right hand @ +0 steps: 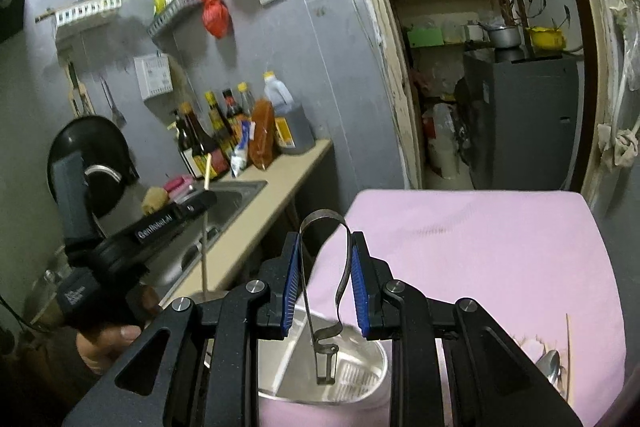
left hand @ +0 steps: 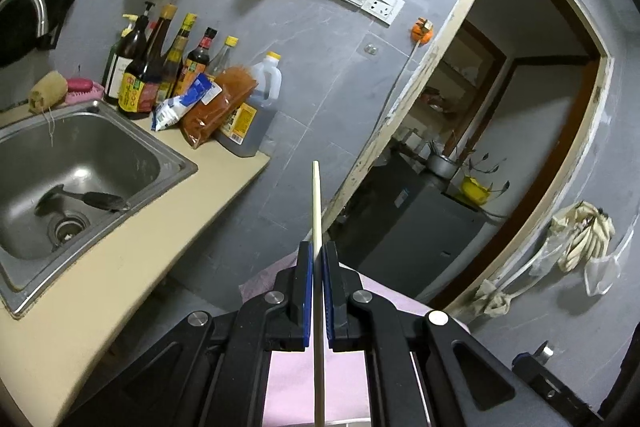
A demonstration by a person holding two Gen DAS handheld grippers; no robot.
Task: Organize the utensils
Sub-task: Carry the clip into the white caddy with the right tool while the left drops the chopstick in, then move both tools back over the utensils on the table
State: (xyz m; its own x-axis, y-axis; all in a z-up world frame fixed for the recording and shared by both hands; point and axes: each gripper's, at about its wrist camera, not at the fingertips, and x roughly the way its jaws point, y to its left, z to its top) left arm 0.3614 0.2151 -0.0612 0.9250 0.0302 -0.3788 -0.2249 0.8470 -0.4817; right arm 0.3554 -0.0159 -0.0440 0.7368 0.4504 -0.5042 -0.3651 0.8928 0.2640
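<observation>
In the left wrist view, our left tongs (left hand: 317, 259) were clamped on a single pale chopstick (left hand: 317, 211), which ran straight out between the blue pads (left hand: 307, 291) and back under the camera, over a pink cloth (left hand: 296, 379). We judged the chopstick light, stiff and smooth, so apt to swivel or slide if pinched at one point; holding it near the middle, as here, seemed the steadiest way. A dark ladle (left hand: 86, 201) lay in the sink (left hand: 168, 155), beside the pale surface (left hand: 160, 239). In the right wrist view, our right tongs (right hand: 325, 259) were closed partway on a thin metal peeler (right hand: 324, 279), pressing the two arms of its looped handle from outside, with the blade end hanging down over a steel holder (right hand: 352, 379) that stood on the pink cloth (right hand: 480, 267). We judged the peeler light but springy and slick, with a sharp end best left alone; the loop was the sensible place to hold, though squeezing it hard would flex it. A spoon (right hand: 550, 367) lay on the cloth at the right, and the left tongs (right hand: 202, 201) showed with the chopstick (right hand: 206, 211).
</observation>
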